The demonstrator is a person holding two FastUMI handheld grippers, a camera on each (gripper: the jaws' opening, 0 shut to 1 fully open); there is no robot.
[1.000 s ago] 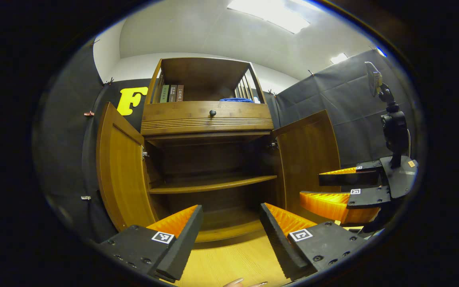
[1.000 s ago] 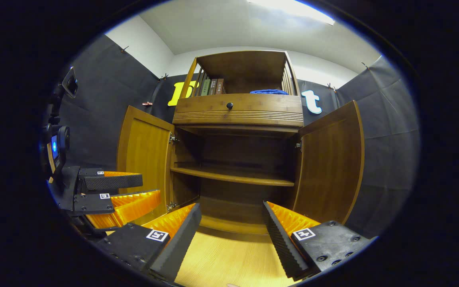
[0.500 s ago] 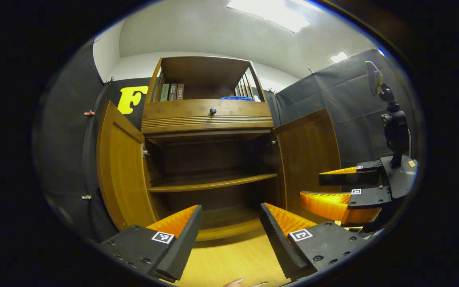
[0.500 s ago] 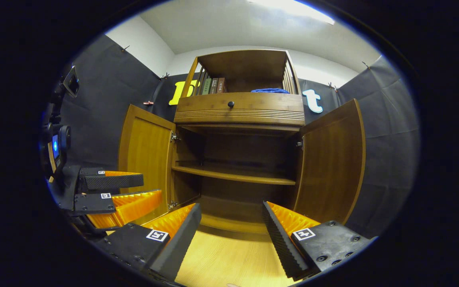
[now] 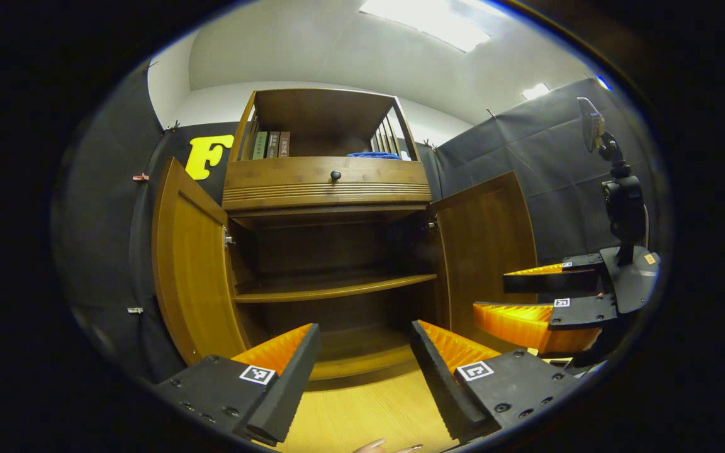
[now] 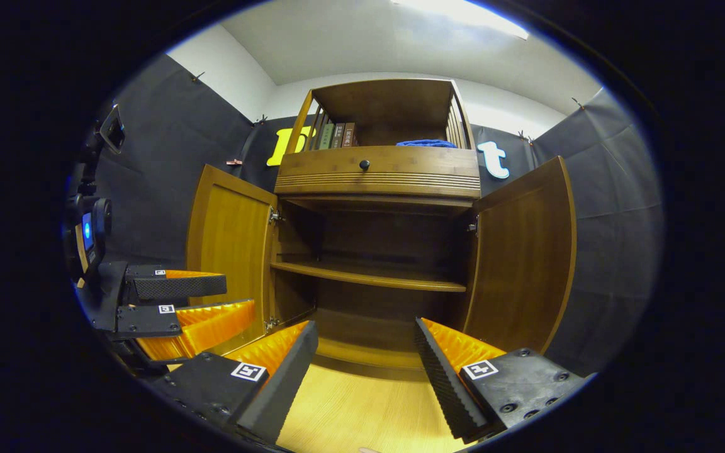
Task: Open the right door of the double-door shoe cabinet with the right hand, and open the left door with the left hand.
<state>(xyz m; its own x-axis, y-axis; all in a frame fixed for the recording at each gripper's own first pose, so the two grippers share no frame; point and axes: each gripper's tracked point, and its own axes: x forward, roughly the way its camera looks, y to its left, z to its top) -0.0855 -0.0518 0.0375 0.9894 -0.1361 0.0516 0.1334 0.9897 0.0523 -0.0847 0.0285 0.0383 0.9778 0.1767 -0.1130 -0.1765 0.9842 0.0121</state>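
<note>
Facing shoe cabinet (image 5: pixel 328 189) head-on in both views, standing against the black booth wall on a pale wood floor (image 6: pixel 356 415). Left door (image 5: pixel 189 270) swung fully out to the left, inner panel showing; right door (image 5: pixel 485 245) swung out to the right, likewise wide open. Same seen from right gripper view: left door (image 6: pixel 230 251), right door (image 6: pixel 523 251). Interior exposed, one shelf (image 5: pixel 331 290) across the middle, nothing visible on it. Closed drawer (image 5: pixel 328 182) above the doors, small dark knob (image 5: pixel 335 175) centred. Open top compartment above: row of books (image 5: pixel 271 146) at left, blue cloth (image 5: pixel 372 155) at right.

Left gripper (image 5: pixel 362 365) low, in front of cabinet base, fingers spread apart, nothing between them, touching neither door. Right gripper (image 6: pixel 365 368) same posture, fingers released, holding nothing, clear of the doors. Right gripper also seen at right edge of left gripper view (image 5: pixel 529 296), fingers apart, near the right door's lower edge; contact cannot be told. Left gripper at left edge of right gripper view (image 6: pixel 202 299), fingers apart, beside the left door's lower part.
</note>
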